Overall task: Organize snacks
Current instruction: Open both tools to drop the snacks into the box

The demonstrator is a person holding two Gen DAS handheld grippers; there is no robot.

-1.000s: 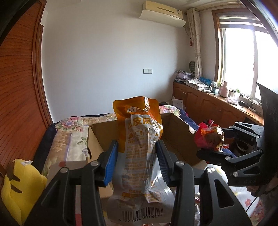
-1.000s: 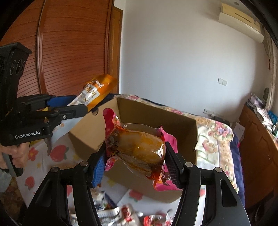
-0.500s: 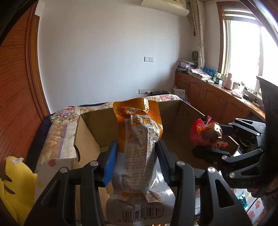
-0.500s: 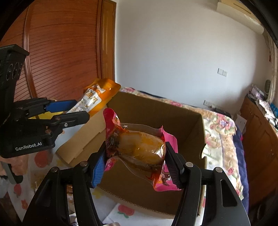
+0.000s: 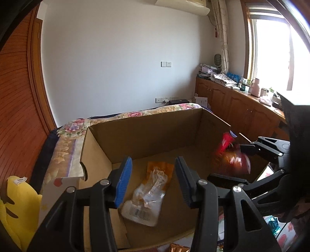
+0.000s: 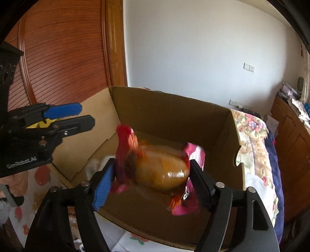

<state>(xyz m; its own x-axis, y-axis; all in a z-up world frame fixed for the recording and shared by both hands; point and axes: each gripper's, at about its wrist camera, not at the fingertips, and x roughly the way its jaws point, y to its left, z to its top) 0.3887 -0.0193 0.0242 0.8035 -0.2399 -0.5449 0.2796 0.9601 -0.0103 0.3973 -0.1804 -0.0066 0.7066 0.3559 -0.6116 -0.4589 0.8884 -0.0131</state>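
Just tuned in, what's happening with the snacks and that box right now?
Snacks are going into the cardboard box. The left gripper is open above it, and the orange-and-clear snack bag lies on the box floor below the fingers. The right gripper holds a red and pink snack pouch over the box opening; it looks blurred, so it may be in motion.

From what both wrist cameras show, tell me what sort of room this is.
Most likely a bedroom in a home: a floral bedspread lies behind the cardboard box, a wall air conditioner hangs near the curtained window, and wooden cabinets line that wall.
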